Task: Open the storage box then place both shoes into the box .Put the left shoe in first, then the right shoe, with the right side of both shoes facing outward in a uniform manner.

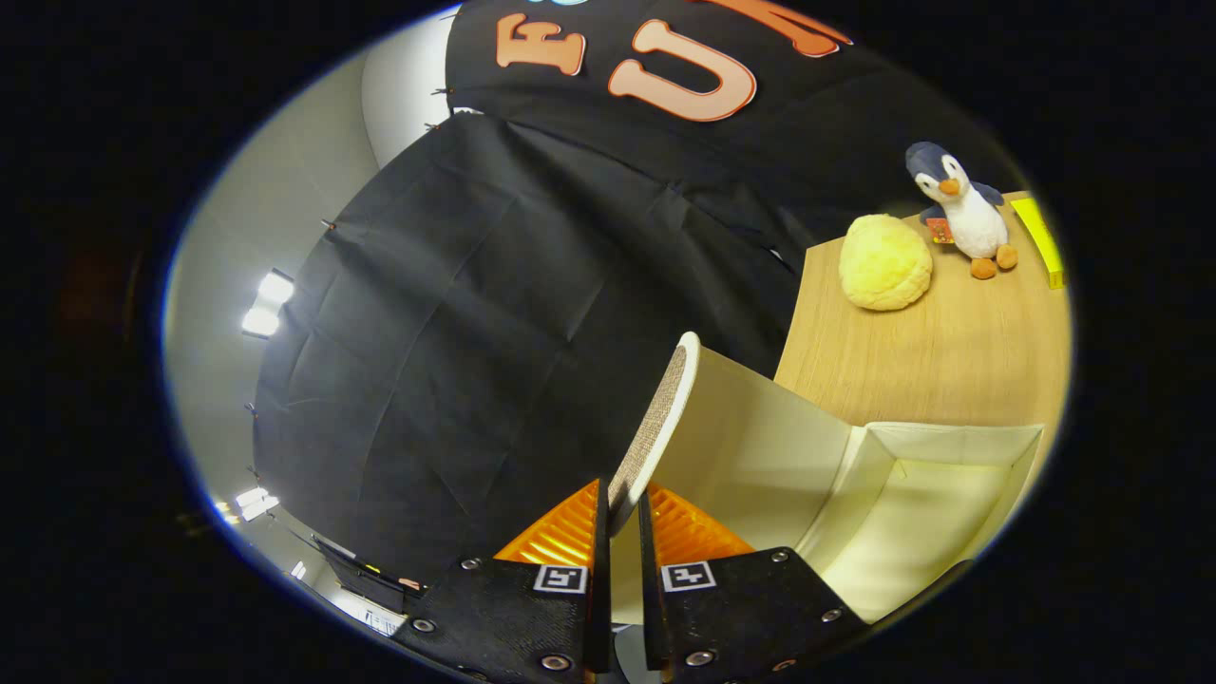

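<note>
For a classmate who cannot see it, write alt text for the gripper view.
The gripper has its fingers pinched on the edge of the storage box's lid, holding it raised above the open, pale box. Beyond, on the wooden table, sit a yellow plush ball and a toy penguin.

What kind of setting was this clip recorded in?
Likely a staged recording booth, not a lived-in room: black cloth wall, a wooden table with a plush penguin and an open storage box, whose lid the hand-held gripper pinches.
</note>
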A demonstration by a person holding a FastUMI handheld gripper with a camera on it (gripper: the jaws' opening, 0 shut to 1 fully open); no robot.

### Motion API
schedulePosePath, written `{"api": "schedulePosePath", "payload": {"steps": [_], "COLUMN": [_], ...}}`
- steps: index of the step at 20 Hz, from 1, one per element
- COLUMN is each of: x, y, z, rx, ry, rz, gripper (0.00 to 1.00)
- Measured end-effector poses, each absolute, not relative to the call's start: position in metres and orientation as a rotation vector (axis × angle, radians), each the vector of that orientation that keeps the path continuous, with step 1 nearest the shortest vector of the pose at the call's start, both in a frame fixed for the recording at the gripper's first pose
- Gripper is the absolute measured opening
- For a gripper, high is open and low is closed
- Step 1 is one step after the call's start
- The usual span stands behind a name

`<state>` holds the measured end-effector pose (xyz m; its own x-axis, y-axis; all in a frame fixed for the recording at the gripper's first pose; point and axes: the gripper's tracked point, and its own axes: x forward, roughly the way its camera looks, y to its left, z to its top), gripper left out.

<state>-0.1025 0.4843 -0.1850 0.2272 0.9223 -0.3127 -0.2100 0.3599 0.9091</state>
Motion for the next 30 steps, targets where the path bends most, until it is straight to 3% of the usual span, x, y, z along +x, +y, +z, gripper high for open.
{"api": "schedulePosePath", "payload": {"steps": [5, 6, 9, 13, 15, 21, 30], "x": [-0.097, -0.096, -0.093, -0.089, -0.090, -0.103, -0.152], "y": [0.517, 0.514, 0.495, 0.446, 0.417, 0.329, 0.184], "z": [-0.197, -0.197, -0.208, -0.226, -0.240, -0.288, -0.358], "rx": [0.782, 0.770, 0.697, 0.608, 0.569, 0.481, 0.339], "ry": [1.054, 1.051, 1.030, 0.989, 0.986, 1.004, 1.102], "rz": [0.917, 0.913, 0.874, 0.791, 0.738, 0.566, 0.304], "gripper": [0.18, 0.23, 0.49, 0.72, 0.79, 0.88, 0.89]}}
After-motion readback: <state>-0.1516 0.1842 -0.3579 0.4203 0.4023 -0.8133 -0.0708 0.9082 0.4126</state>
